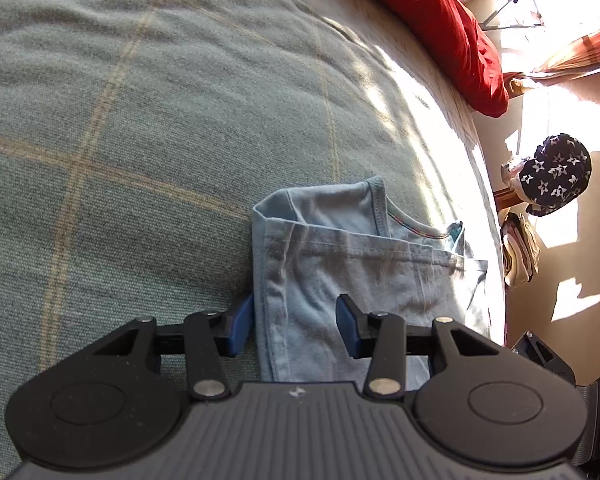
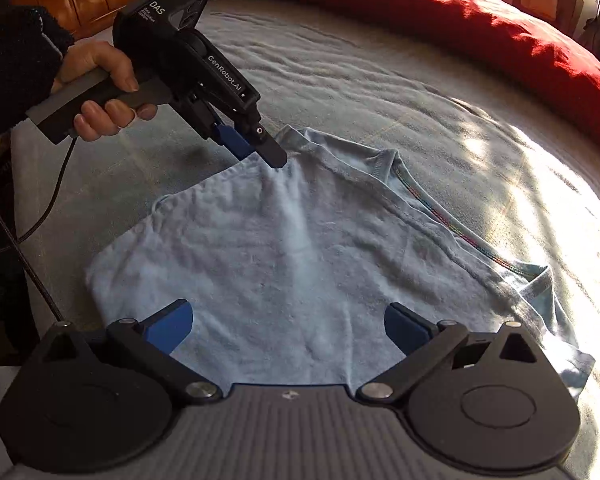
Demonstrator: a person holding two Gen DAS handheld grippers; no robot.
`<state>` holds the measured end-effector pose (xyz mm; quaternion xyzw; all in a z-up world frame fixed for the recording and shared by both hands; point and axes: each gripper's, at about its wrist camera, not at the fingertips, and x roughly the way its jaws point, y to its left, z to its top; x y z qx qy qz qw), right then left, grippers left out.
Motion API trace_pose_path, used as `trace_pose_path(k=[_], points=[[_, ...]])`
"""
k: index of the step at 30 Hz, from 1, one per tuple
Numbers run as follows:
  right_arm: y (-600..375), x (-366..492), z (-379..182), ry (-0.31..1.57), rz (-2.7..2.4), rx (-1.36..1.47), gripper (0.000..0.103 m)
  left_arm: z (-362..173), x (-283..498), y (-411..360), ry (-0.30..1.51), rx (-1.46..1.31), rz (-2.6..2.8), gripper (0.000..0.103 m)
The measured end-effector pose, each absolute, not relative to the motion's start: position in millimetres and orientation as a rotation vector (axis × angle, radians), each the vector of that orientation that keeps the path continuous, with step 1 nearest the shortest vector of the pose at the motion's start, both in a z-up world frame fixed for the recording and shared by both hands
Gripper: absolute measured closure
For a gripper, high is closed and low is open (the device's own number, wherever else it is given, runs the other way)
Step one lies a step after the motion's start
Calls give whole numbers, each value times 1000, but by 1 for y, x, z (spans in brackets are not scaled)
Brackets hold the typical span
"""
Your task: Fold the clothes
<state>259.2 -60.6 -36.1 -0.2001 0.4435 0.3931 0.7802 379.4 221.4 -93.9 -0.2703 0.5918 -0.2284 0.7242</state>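
Left tongs (image 2: 260,152), partly open, straddled the edge of the folded blue shirt (image 2: 300,248) at 11 o'clock without pinching it; right tongs (image 2: 288,330) gaped wide and empty above its 6 o'clock hem, on the grey bedspread (image 2: 340,64)

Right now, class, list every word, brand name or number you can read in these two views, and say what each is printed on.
"GenRobot.AI": white letters along the black body of the left gripper, seen in the right wrist view.
"DAS": white letters on that gripper's grey rear housing.
Small lines under "DAS": too small to read.
Light blue T-shirt, grey-green checked bedspread, red blanket: no text visible.
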Motion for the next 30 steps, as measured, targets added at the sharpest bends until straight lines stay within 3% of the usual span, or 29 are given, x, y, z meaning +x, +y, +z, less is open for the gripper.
trace_pose_path(k=[8,25,28,29,30], points=[[-34,252,-34,973,935,-428,0,-104,363,231,1331,-657,-531,61],[48,204,-43,1073,622,-497,0,-122,420,235,1397,-665,-764,65],[66,181,-53,1057,597,-608,0,-123,418,235,1397,-644,-764,79],[72,174,-59,1045,583,-659,0,-123,418,235,1399,-628,-753,89],[77,168,-65,1033,570,-710,0,-124,417,235,1398,-619,-745,90]])
